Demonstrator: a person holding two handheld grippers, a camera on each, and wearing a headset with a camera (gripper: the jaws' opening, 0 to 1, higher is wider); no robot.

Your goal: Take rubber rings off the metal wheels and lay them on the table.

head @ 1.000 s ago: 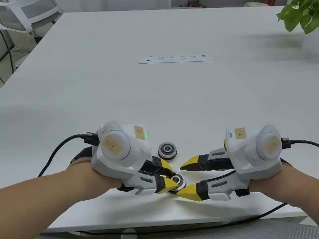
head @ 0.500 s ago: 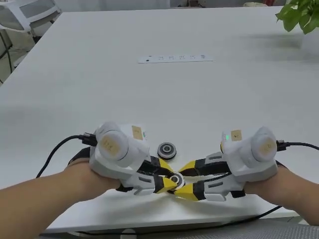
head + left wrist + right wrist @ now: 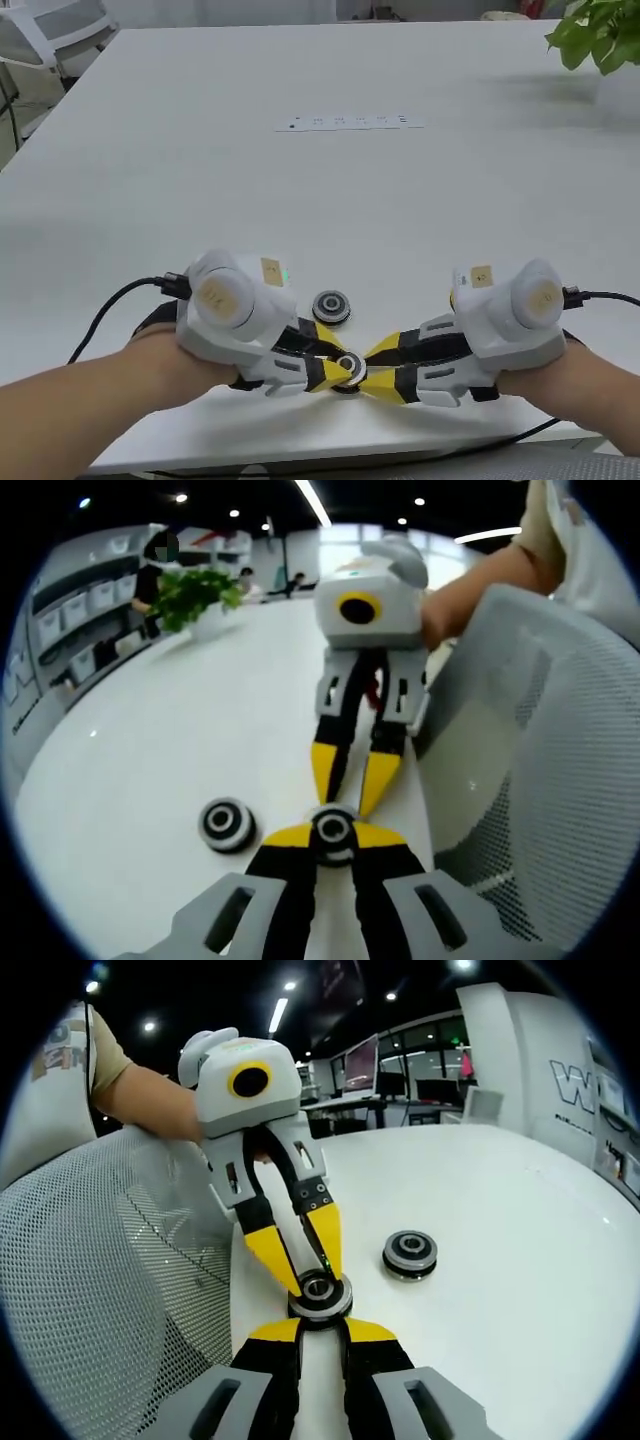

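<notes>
Head view: nearest me, at the near edge of the table [image 3: 300, 200], the left gripper [image 3: 322, 374] is clamped on a wheel [image 3: 348, 367], holding it just above the surface. The right gripper [image 3: 378, 374] faces it tip to tip. In the right gripper view its own jaws have drawn in on the near rim of that wheel, where the dark ring [image 3: 320, 1314] sits. I judge it a pinch on the ring, though I cannot tell how firm. Just beyond the grippers the second wheel [image 3: 331, 307] lies flat on the table, apart from both, with its dark outer band on. My reading is that the task is at its start: the first ring is gripped but not off, the second wheel is untouched, and laying both rings down is still to come. Far back lies a flat strip [image 3: 350, 122], and a plant [image 3: 595, 35] stands at the far right corner. Against a second ago, the right jaws stood wide open, short of the wheel. Half a second ago they were narrowing, and now they are on it. The left grip and the second wheel have not changed, and my camera has dipped slightly.
</notes>
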